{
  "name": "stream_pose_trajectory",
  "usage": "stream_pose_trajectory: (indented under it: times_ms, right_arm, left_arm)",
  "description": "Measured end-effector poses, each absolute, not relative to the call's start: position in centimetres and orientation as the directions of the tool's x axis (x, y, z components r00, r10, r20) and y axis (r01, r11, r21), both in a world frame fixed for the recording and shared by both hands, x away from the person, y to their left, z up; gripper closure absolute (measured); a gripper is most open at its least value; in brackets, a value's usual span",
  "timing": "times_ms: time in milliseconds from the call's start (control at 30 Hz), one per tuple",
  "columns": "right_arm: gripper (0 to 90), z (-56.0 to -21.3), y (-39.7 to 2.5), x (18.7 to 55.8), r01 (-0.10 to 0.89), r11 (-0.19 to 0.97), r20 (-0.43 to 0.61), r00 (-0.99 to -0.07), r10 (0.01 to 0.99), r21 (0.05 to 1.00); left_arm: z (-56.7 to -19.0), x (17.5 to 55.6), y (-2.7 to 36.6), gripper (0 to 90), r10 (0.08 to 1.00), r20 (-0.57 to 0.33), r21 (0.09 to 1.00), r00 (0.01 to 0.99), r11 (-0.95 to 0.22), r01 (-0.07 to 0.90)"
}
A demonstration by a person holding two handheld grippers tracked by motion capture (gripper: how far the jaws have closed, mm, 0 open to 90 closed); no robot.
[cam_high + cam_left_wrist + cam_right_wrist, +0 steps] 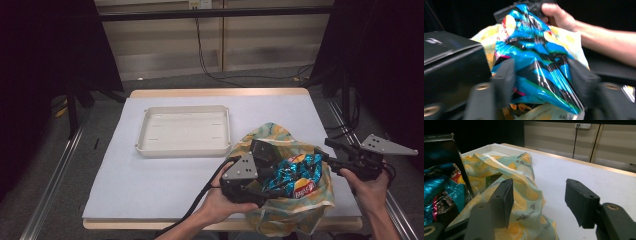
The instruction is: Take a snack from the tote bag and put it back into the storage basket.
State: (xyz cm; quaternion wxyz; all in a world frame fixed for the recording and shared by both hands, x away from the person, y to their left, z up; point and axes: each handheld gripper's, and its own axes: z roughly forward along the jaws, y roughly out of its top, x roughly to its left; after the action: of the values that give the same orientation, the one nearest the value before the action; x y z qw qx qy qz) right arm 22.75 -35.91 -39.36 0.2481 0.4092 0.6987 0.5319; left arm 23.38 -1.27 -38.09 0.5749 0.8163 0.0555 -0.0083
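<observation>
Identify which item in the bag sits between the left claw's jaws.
The blue chip packet, shiny and crinkled; the black box stands beside it, outside the left claw.

Black tongs (537, 202) with screwed pads, grey triangular plates, apparently bare forearms.

In the left gripper view the blue chip packet (536, 62) and the jaws on either side of it are smeared by motion blur, so its print cannot be read and contact with the jaws cannot be told. The black box (449, 65) is cut off by the left edge there, and the person's forearm (609, 45) runs out at the right edge. In the high view the yellow patterned bag (280, 145) hides the lower parts of the packet and box, and its bottom slips past the table's near edge.
</observation>
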Motion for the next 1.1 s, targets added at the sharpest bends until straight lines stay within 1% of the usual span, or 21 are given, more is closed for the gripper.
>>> stream_pose_trajectory:
  times_ms: [100,200,267,300,333,400,600,800,1067,1100]
  right_arm:
    - [40.0,-39.4,-35.9,22.8,0.308,0.100,0.088,-0.542,0.835,0.946]
    - [40.0,-39.5,-35.9,22.7,0.312,0.099,0.091,-0.542,0.835,0.945]
    - [40.0,-39.5,-35.9,22.7,0.308,0.105,0.085,-0.546,0.834,0.946]
    - [40.0,-39.4,-35.9,22.7,0.307,0.104,0.086,-0.547,0.833,0.946]
    - [40.0,-39.4,-35.9,22.7,0.307,0.101,0.088,-0.545,0.834,0.946]
    - [40.0,-39.3,-35.9,22.6,0.309,0.100,0.090,-0.547,0.832,0.946]
    - [40.0,-39.2,-36.1,22.6,0.301,0.092,0.091,-0.542,0.836,0.949]
    - [39.8,-39.1,-36.1,22.4,0.298,0.085,0.094,-0.539,0.837,0.951]
    - [39.3,-38.9,-36.3,22.3,0.289,0.082,0.092,-0.541,0.836,0.954]
    - [39.2,-38.9,-36.4,22.3,0.284,0.085,0.086,-0.540,0.837,0.955]
  left_arm:
    - [-38.0,23.3,-1.1,60.1,0.070,-0.066,0.932,0.995,-0.353,0.086]
    - [-37.7,23.3,-1.1,76.2,0.052,-0.079,0.934,0.996,-0.345,0.092]
    - [-37.5,23.3,-1.2,82.2,0.037,-0.091,0.932,0.995,-0.350,0.098]
    - [-37.3,23.3,-1.1,84.3,0.039,-0.078,0.930,0.996,-0.357,0.086]
    - [-37.3,23.3,-1.2,86.1,0.034,-0.093,0.932,0.995,-0.349,0.099]
    - [-37.0,23.4,-1.2,87.7,0.020,-0.097,0.935,0.995,-0.342,0.098]
    - [-35.8,24.0,-0.4,88.3,0.023,-0.110,0.948,0.994,-0.298,0.112]
    - [-34.7,24.2,-0.2,88.3,0.011,-0.084,0.958,0.996,-0.275,0.084]
    - [-32.9,24.5,0.0,88.3,0.024,-0.051,0.965,0.998,-0.255,0.055]
    - [-32.5,24.6,0.2,88.2,0.024,-0.058,0.964,0.998,-0.259,0.063]
